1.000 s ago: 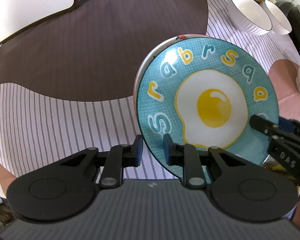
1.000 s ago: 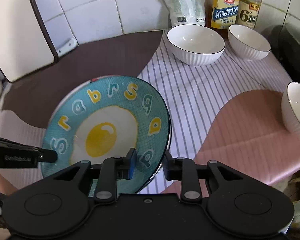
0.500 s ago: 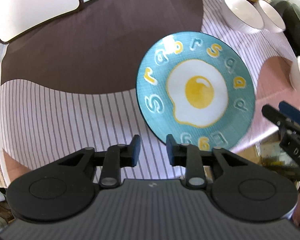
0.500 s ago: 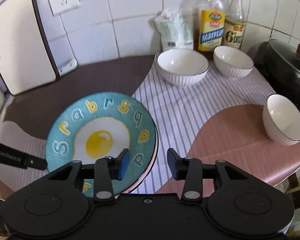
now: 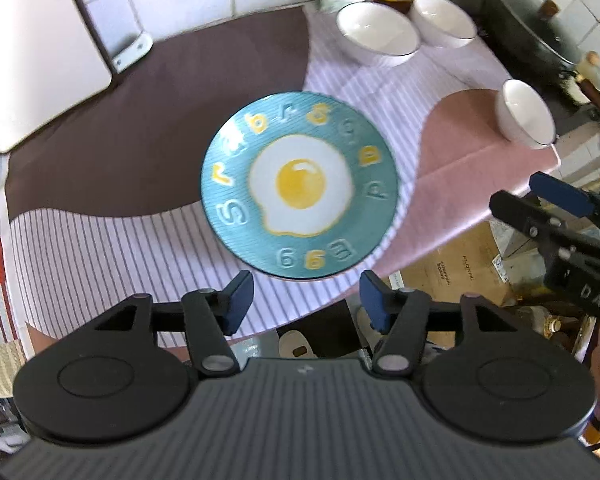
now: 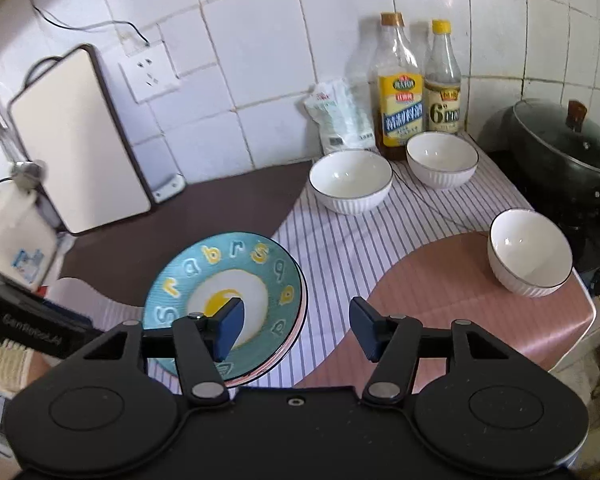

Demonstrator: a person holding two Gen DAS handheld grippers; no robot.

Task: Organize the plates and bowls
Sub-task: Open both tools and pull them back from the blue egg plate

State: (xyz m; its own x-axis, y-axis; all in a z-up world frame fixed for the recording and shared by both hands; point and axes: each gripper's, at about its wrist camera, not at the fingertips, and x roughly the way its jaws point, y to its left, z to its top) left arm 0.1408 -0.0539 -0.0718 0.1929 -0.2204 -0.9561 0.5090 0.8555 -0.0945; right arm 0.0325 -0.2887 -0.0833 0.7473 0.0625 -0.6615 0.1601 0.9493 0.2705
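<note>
- The table (image 5: 100,240), with its striped and brown cloth, fills the middle of the left wrist view, and its near edge runs across the lower centre. I judge the edge as the first risk: anything pushed toward the bottom of the frame can slide off.
- The black pot (image 6: 560,148) stands at the right edge of the right wrist view, near the small bowl. If I swing wide to that side, I may hit it.
- The egg plate (image 5: 298,186) lies flat in the centre of the left wrist view, on top of another plate whose pink rim (image 6: 296,324) shows at its lower right in the right wrist view. The stack sits close to the near edge, so a careless touch can shift it.
- Two white bowls (image 6: 350,180) stand side by side in the upper centre, in front of the bottles (image 6: 400,92). Reaching there, I may knock a bottle over.
- A third bowl (image 6: 528,252) stands alone at the right, close to the table corner; a bad pinch on its rim can tip it off.
- The left gripper (image 5: 306,300) and the right gripper (image 6: 296,328) have just been opening; both now stand about half open, with nothing between the jaws.
</note>
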